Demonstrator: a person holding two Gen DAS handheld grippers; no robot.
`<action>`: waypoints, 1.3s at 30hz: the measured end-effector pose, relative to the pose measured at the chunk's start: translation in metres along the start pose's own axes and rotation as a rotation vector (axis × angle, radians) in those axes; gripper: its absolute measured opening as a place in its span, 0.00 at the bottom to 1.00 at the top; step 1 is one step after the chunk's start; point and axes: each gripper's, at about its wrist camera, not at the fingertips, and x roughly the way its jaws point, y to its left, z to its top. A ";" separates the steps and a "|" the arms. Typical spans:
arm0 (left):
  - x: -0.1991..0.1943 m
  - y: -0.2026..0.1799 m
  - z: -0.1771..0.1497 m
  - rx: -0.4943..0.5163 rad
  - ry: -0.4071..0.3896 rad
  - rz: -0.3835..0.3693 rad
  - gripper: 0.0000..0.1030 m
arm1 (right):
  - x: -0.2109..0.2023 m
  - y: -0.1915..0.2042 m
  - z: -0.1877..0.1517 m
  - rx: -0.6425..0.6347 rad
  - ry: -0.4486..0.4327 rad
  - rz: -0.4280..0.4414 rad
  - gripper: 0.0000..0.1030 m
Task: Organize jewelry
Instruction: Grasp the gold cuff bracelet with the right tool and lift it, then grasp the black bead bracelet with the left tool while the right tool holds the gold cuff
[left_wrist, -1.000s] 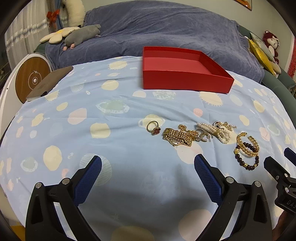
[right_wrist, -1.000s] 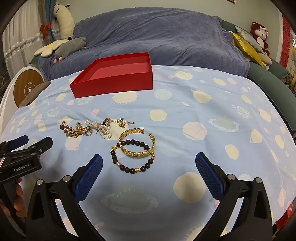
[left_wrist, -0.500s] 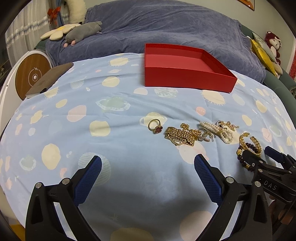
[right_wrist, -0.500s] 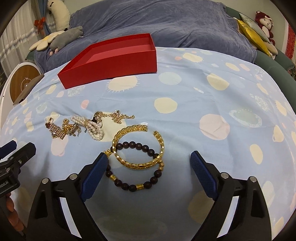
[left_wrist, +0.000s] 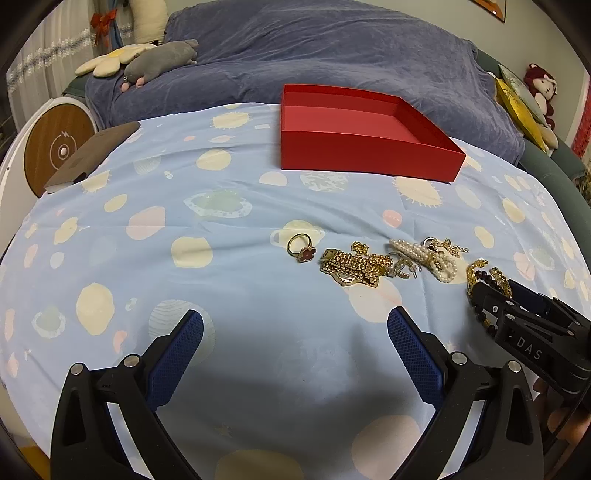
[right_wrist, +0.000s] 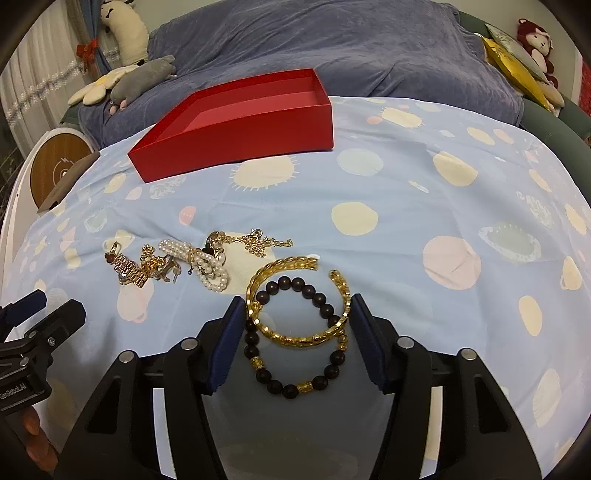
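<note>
Down on the spotted blue sheet (right_wrist: 406, 177), the right tool (right_wrist: 297, 314) has its blue pads on either side of a gold bangle (right_wrist: 295, 295); the left pad (right_wrist: 229, 339) sits against the bangle's outer edge and the right pad (right_wrist: 369, 343) just beside its open end, so the jaws are narrowed about it, though whether they truly grip it cannot be told. A dark bead bracelet (right_wrist: 295, 369) lies overlapped with the bangle, its lower loop between the two fingers as well. Using the red box (right_wrist: 236, 122) as the landmark, both bracelets lie well in front of it, nearer the camera. A pearl strand (right_wrist: 199, 262) and a fine gold chain (right_wrist: 258, 242) sit in front of the box, just left of the bangle, and a gold link piece (right_wrist: 133, 271) lies further left still. The box stands open, its pink floor bare where it shows. The left tool (left_wrist: 295, 343) hovers over the sheet with its jaws spread wide and nothing between them. From its view, a ring (left_wrist: 301, 249) with a red stone lies in front of the box, with the link piece (left_wrist: 351, 266) and pearls (left_wrist: 424, 258) in a row to the ring's right, and the right tool (left_wrist: 517, 306) covers most of the bangle beyond them. Behind the box a blue-grey blanket (left_wrist: 332, 55) is heaped.
</note>
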 end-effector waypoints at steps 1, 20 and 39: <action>0.000 -0.001 0.000 -0.001 0.001 -0.002 0.95 | 0.000 0.000 0.000 0.000 -0.002 -0.002 0.54; 0.008 -0.094 -0.002 0.141 -0.005 -0.136 0.95 | -0.070 -0.047 -0.005 0.019 -0.136 -0.073 0.53; 0.042 -0.132 -0.002 0.250 -0.021 -0.122 0.06 | -0.063 -0.052 -0.016 0.026 -0.095 -0.051 0.54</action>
